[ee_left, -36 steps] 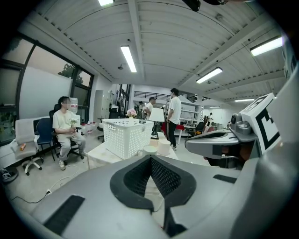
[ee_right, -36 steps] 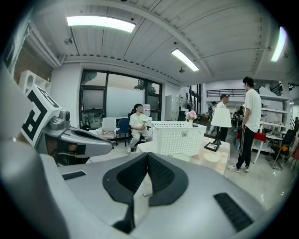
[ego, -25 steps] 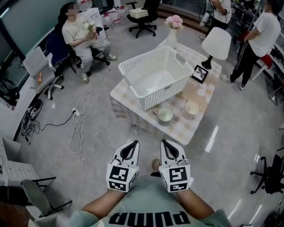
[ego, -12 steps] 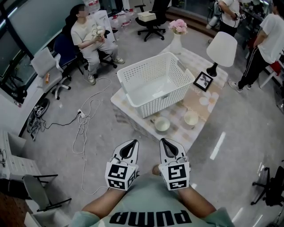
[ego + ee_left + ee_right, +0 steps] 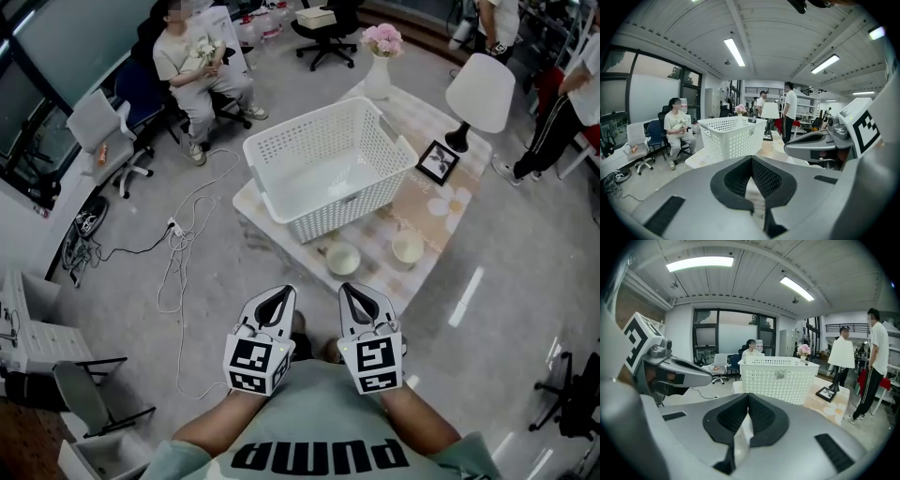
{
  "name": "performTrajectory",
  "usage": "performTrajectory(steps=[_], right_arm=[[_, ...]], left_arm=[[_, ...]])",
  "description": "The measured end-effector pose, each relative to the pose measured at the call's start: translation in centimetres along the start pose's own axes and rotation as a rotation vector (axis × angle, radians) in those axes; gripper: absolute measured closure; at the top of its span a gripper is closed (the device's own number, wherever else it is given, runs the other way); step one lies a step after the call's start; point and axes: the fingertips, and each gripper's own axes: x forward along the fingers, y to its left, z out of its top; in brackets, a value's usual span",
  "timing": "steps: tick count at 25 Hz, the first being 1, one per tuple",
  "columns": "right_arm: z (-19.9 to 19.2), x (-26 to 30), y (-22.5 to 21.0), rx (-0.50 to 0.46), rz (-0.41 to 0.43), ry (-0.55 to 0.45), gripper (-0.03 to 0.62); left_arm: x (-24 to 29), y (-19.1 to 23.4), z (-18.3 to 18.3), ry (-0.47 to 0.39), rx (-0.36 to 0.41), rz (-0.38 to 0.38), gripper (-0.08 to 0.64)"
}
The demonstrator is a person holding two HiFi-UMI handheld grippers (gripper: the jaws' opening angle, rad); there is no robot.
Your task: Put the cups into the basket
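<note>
Left gripper (image 5: 279,292) and right gripper (image 5: 350,290) hang short of the table (image 5: 441,202), both clenched on nothing. Two cups (image 5: 343,258) (image 5: 408,247) sit just in front of the basket (image 5: 309,131). The danger: jaws arriving closed could knock a cup over or off the near edge.

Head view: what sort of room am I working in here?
Probably an open-plan office or lab: swivel office chairs, ceiling strip lights, a cable trailing across the polished floor. The low table with lamp and flower vase looks like a staged home corner.
</note>
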Motion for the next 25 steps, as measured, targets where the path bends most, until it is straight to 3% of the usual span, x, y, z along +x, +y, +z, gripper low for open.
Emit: performTrajectory(steps=[12, 13, 16, 25], right_arm=[[-0.4, 3.8, -1.6, 0.023, -0.041, 0.069, 0.575], [-0.4, 4.2, -1.9, 0.029, -0.049, 0.074, 0.564], [-1.0, 5.2, -2.3, 0.05, -0.063, 0.101, 0.422], [-3.2, 8.1, -2.8, 0.077, -0.073, 0.189, 0.311]], left_arm=[[5.1, 2.1, -0.4, 0.058, -0.009, -0.098, 0.555], [5.5, 2.2, -0.5, 0.066, -0.008, -0.107, 0.555], [6.6, 2.5, -1.1, 0.09, -0.008, -0.133, 0.555], [9.5, 3.6, -2.9, 0.152, -0.019, -0.185, 0.555]])
